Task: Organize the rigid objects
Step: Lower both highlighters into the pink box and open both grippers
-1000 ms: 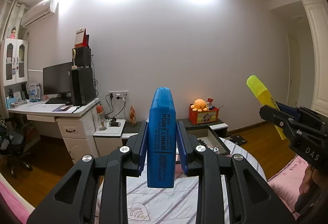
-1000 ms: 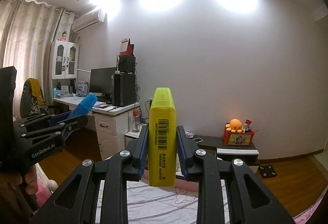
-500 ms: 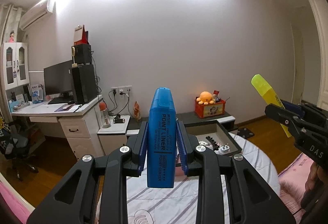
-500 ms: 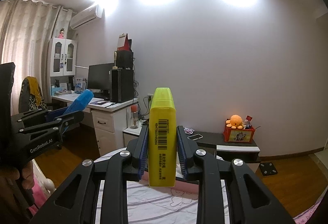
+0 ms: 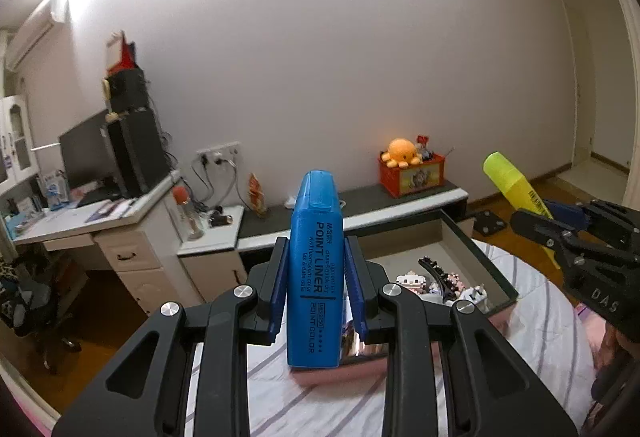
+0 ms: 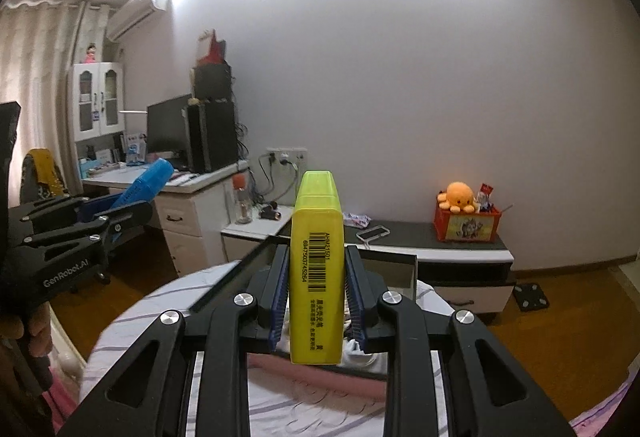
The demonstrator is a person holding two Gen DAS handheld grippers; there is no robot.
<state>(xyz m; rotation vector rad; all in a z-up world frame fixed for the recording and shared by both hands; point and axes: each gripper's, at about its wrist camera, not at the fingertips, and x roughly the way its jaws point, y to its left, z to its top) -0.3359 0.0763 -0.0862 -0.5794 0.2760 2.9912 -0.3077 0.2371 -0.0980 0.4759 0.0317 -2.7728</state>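
Note:
My left gripper (image 5: 316, 277) is shut on a blue highlighter (image 5: 316, 269) marked POINT LINER, held upright in the air. My right gripper (image 6: 316, 277) is shut on a yellow highlighter (image 6: 317, 277) with a barcode, also upright. Each shows in the other's view: the yellow highlighter (image 5: 516, 189) at the right of the left wrist view, the blue highlighter (image 6: 144, 187) at the left of the right wrist view. Below and ahead of the left gripper an open grey box (image 5: 492, 269) with small toys inside lies on a round table with a striped white cloth (image 5: 540, 325).
A white desk (image 5: 120, 233) with monitor and speakers stands at the left. A low dark cabinet (image 6: 440, 241) along the wall carries a red box with an orange octopus plush (image 6: 460, 197). Wooden floor surrounds the table. A pink strip (image 6: 320, 377) lies under the grippers.
Both grippers have tilted downward and moved closer to the table; the grey box and the tablecloth show more in both views. Both highlighters stay gripped.

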